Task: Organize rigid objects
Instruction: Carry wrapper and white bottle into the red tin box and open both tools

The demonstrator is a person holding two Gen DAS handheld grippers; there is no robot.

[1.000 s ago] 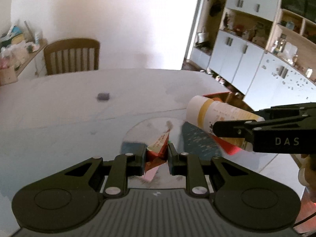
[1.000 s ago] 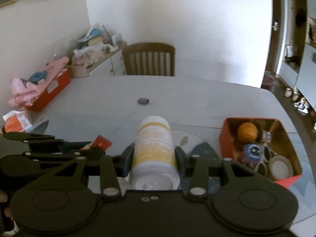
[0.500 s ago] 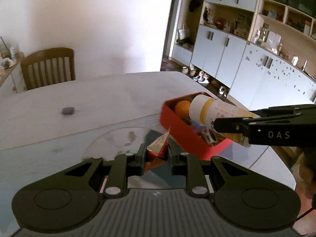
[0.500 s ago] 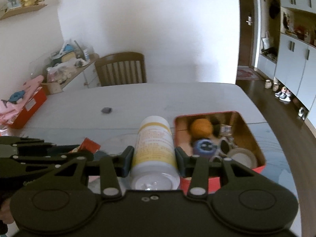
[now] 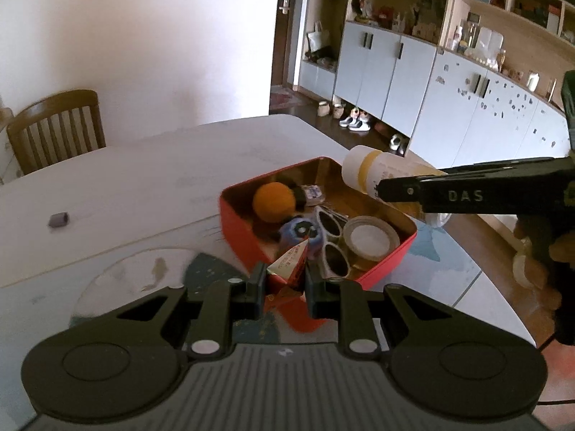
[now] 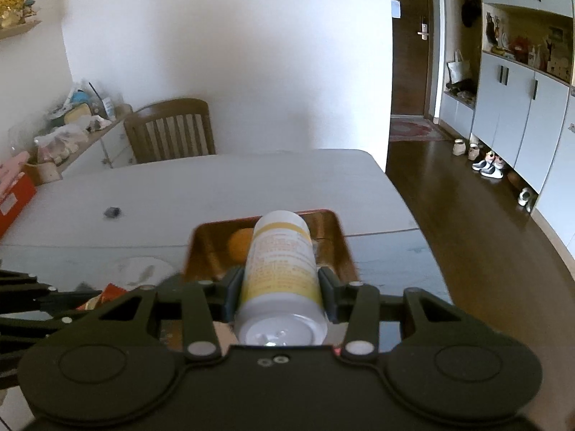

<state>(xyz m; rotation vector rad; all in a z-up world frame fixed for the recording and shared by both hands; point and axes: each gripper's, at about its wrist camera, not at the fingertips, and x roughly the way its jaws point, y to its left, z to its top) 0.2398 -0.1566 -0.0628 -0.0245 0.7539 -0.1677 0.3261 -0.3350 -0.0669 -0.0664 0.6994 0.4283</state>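
Red metal, golden inside, the open rectangular tin (image 5: 248, 248) sits near the right edge of the pale worktop (image 5: 151, 179) and already holds an orange ball (image 5: 274, 202), a blue round toy (image 5: 300, 235), white-framed sunglasses (image 5: 332, 237) and a roll of tape (image 5: 370, 239). The right gripper (image 6: 280, 287) has its jaws clamped on a white cylindrical bottle with a yellow label (image 6: 278, 262), held lying along the fingers above the tin's near right side. The left gripper (image 5: 284, 282) has its jaws closed on a small red and white crumpled packet (image 5: 289, 264), just over the tin's near wall.

Both loads appear bound for the tin. Free floor seems to lie along its far right side, so the bottle would do best lowered flat there, clear of the tape roll, and released only once it rests. The packet could drop into the near corner, beside the blue toy.

Room is tight: the two grippers are close together over one small container, so placing one at a time seems wise. The tin stands near the worktop's right edge, and a push on its wall might slide it outward. Leftward the worktop is open, apart from a small grey block (image 5: 58, 219) well off.
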